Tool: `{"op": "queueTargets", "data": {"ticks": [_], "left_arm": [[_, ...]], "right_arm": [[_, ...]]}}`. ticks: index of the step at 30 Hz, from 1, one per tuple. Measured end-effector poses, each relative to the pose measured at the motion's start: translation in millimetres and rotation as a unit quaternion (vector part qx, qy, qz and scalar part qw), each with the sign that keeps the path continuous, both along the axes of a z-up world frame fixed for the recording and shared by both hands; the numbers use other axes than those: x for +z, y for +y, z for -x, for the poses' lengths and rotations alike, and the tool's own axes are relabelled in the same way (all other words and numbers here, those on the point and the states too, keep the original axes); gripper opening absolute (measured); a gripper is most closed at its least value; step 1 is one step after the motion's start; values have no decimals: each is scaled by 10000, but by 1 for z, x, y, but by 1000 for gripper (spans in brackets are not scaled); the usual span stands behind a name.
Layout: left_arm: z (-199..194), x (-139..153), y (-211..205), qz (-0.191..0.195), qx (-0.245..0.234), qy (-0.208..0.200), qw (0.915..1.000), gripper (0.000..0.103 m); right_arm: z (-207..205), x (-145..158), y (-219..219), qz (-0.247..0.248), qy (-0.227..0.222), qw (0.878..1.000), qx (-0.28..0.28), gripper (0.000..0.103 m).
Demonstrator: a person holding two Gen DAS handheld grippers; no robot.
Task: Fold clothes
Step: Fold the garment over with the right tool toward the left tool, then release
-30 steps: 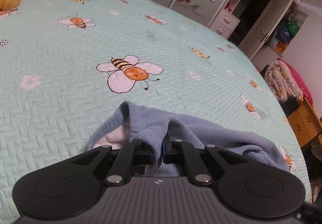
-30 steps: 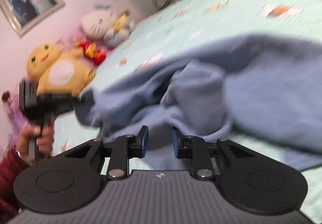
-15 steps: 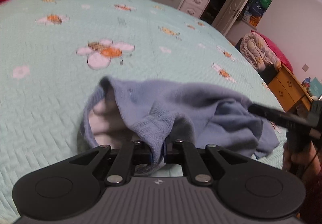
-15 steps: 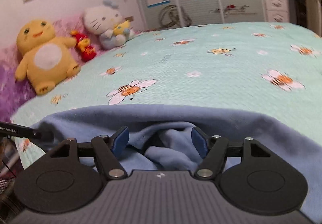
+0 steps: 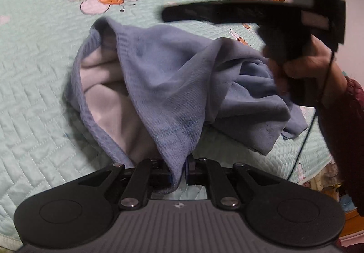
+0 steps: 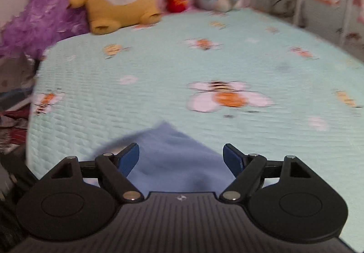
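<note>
Left gripper (image 5: 178,175) — jaws clamped on a blue garment's (image 5: 173,75) ribbed hem, above a bee-print bed (image 5: 34,59). Right gripper (image 6: 181,158) — jaws spread wide, gripping nothing, over the cloth.

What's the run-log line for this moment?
task: fold clothes | left gripper: shut on blue sweater hem | right gripper: open above sweater | sweater: bunched on bedspread, unfolded

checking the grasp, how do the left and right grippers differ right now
The left gripper is shut on the blue garment's ribbed hem; the right gripper is open, pinching nothing. Cloth hangs out of the left one; under the right one it only lies between the spread fingers. Both point across the mint bedspread.
</note>
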State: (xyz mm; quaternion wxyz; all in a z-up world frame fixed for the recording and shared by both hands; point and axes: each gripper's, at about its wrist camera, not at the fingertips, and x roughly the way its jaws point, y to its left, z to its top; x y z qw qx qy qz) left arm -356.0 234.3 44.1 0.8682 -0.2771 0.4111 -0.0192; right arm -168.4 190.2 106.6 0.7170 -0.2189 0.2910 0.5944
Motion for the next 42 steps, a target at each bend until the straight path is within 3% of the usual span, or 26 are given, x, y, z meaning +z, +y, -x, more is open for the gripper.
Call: {"op": "queueTargets", "data": {"ticks": [4,7,14,18,20,21,22,23,25,28,32,39,41,42], "left_arm": [[-2,-7,0,53,-66,5,10000,8],[-2,-10,-1,34,-59,-12,10000,8],[-5,-14,-6,-31,20,-19,10000,11],[-4,-13,-12,-141,63,16,9999,12],[-4,-12,-13,-164,87,23,9998,12],[-3,-11,-13,-188,101,20,9998,12],[-3,-11,-14,-215,114,15,9997,12],[-2,-10,-14,-240,129,11,9996,12],[2,-8,-16,-290,165,2,9994,13],[7,0,-17,-416,232,-76,9988,20],[25,20,-25,-696,299,-474,9960,43],[57,59,-22,-823,457,-1421,9854,74],[62,65,-22,-772,524,-1493,9844,74],[64,67,-22,-744,558,-1514,9841,74]], "right_arm": [[26,-28,55,753,-421,9962,-97,80],[23,-47,76,1092,-236,9925,-496,79],[19,-46,77,831,160,9884,-1264,75],[27,-55,88,1217,-435,9786,-1602,74],[29,-60,89,1372,-654,9749,-1629,65],[29,-60,86,1394,-702,9741,-1639,47],[30,-59,80,1346,-675,9742,-1682,26],[31,-57,74,1298,-648,9743,-1725,24],[31,-49,59,1147,-600,9745,-1834,22],[30,-16,21,545,-559,9734,-2154,22],[30,28,-30,-240,-561,9649,-2554,22],[59,92,-109,-1041,-1352,9454,-2777,21],[67,108,-131,-1271,-1659,9363,-2824,21],[71,117,-140,-1385,-1873,9296,-2858,12]]}}
